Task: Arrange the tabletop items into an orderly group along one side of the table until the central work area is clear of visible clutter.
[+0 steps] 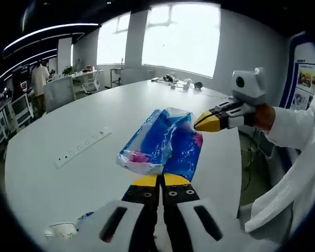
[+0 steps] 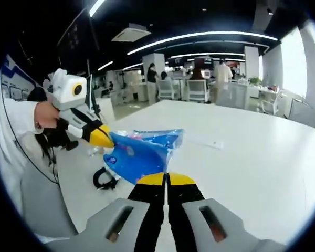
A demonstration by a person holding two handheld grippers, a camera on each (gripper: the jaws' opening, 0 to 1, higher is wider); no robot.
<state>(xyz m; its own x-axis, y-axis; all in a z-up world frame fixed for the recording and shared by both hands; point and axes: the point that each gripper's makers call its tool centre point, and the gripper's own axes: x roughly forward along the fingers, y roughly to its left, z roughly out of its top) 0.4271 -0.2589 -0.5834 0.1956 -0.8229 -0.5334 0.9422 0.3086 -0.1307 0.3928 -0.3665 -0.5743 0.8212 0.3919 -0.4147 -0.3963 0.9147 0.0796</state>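
In the left gripper view, the left gripper is clamping its yellow-tipped jaws together on the near edge of a blue plastic bag, which is hanging just ahead of it over the white bench. To the left of the gripper a power strip is lying flat on the bench, and a small white cup is sitting at the lower left, partly cut off. To the right, the right gripper is reaching in, held by a person's hand in a white sleeve, its tips meeting the bag's far edge.

In the right gripper view, the left gripper is entering from the left and touching the bag. The right gripper is pinching the bag's lower edge with jaws closed. A black cable is looping beneath the bag, partly hidden.
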